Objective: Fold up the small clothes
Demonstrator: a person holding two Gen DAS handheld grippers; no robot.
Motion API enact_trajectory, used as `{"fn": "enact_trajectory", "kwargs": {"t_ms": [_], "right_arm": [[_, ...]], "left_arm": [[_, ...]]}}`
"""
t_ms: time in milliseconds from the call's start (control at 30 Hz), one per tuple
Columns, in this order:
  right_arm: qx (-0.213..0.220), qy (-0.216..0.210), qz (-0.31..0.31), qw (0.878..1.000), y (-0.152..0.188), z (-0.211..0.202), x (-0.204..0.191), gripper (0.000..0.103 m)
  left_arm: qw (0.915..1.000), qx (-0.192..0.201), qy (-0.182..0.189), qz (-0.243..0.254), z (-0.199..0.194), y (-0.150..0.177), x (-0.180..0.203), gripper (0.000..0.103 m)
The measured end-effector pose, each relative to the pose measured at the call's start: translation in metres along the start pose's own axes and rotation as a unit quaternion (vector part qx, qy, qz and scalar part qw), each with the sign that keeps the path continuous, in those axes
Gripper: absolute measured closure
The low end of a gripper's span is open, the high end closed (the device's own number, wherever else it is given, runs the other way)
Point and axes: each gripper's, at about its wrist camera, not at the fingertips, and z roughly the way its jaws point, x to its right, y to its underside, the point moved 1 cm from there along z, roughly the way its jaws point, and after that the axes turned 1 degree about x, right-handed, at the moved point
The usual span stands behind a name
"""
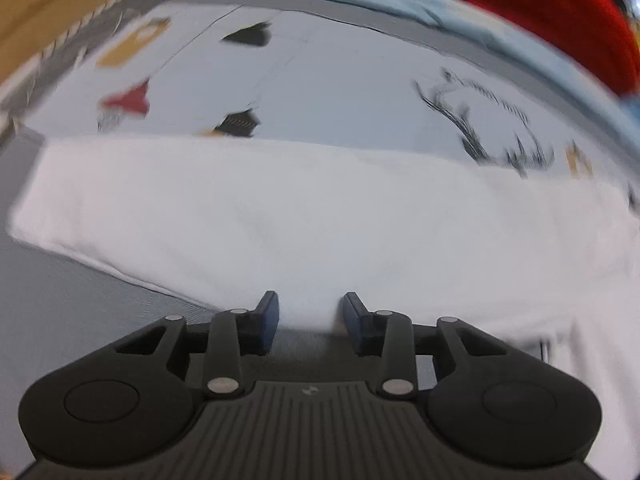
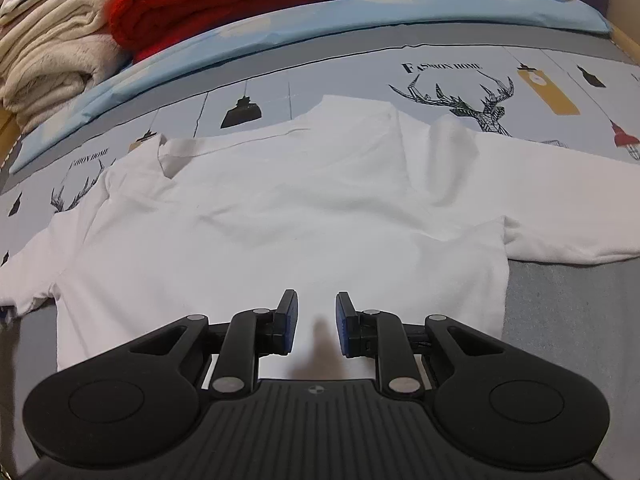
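Observation:
A white T-shirt (image 2: 304,216) lies spread on the printed bed sheet (image 2: 360,76), collar at the left, one sleeve folded in at the top. My right gripper (image 2: 317,308) is open and empty, hovering over the shirt's near part. In the blurred left wrist view the same white shirt (image 1: 304,216) fills the middle. My left gripper (image 1: 311,308) is open, with its blue fingertips (image 1: 269,312) at the shirt's near edge. I cannot tell whether they touch the cloth.
A red folded blanket (image 2: 216,4) and cream towels (image 2: 52,52) are stacked at the far left on a blue strip (image 2: 440,12). The red blanket also shows in the left wrist view (image 1: 560,16). Grey mattress cover (image 2: 572,312) lies to the right of the shirt.

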Motion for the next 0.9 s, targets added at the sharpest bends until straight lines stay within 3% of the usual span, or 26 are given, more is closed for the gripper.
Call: {"fn": "enact_trajectory", "kwargs": {"t_ms": [67,167,233,333,367,400,467,500,567,633,733,767,833,900], "right_arm": [[0.000,0.003,0.002,1.000,-0.001,-0.001,0.002,0.082],[0.003,0.003,0.007,1.000,-0.002,-0.006,0.006,0.082],[0.007,0.002,0.007,1.000,-0.002,-0.011,0.009,0.082],[0.012,0.000,0.011,1.000,0.001,-0.020,0.014,0.082],[0.012,-0.001,0.013,1.000,0.003,-0.023,0.016,0.082],[0.013,-0.002,0.014,1.000,0.004,-0.025,0.018,0.082],[0.014,-0.001,0.017,1.000,0.007,-0.032,0.022,0.082],[0.015,0.000,0.020,1.000,0.009,-0.036,0.025,0.081],[0.017,0.004,0.024,1.000,0.012,-0.042,0.033,0.079],[0.019,0.009,0.028,0.999,0.015,-0.049,0.041,0.078],[0.019,0.019,0.030,0.999,0.020,-0.057,0.055,0.077],[0.018,0.023,0.032,0.999,0.022,-0.059,0.060,0.077],[0.013,0.028,0.042,0.999,0.027,-0.062,0.069,0.077],[0.003,0.030,0.055,0.998,0.034,-0.063,0.079,0.077]], "left_arm": [[0.9975,0.033,0.042,0.045,-0.032,0.008,0.026,0.063],[0.9858,0.022,0.122,0.113,-0.060,0.043,0.069,0.063],[0.9672,0.001,0.164,0.194,-0.070,0.080,0.108,0.062],[0.9317,-0.047,0.209,0.294,-0.079,0.148,0.149,0.057],[0.9204,-0.063,0.211,0.323,-0.079,0.165,0.156,0.054],[0.9098,-0.080,0.203,0.353,-0.080,0.183,0.159,0.045],[0.8903,-0.121,0.167,0.406,-0.078,0.212,0.156,0.039],[0.8823,-0.138,0.152,0.423,-0.079,0.223,0.147,0.038],[0.8751,-0.155,0.139,0.437,-0.085,0.236,0.127,0.039],[0.8765,-0.165,0.138,0.431,-0.093,0.242,0.113,0.039],[0.9026,-0.140,0.172,0.369,-0.104,0.238,0.102,0.040],[0.9073,-0.133,0.184,0.354,-0.105,0.236,0.101,0.043],[0.9103,-0.132,0.192,0.342,-0.103,0.239,0.104,0.063],[0.9024,-0.152,0.175,0.363,-0.094,0.253,0.113,0.076]]}}
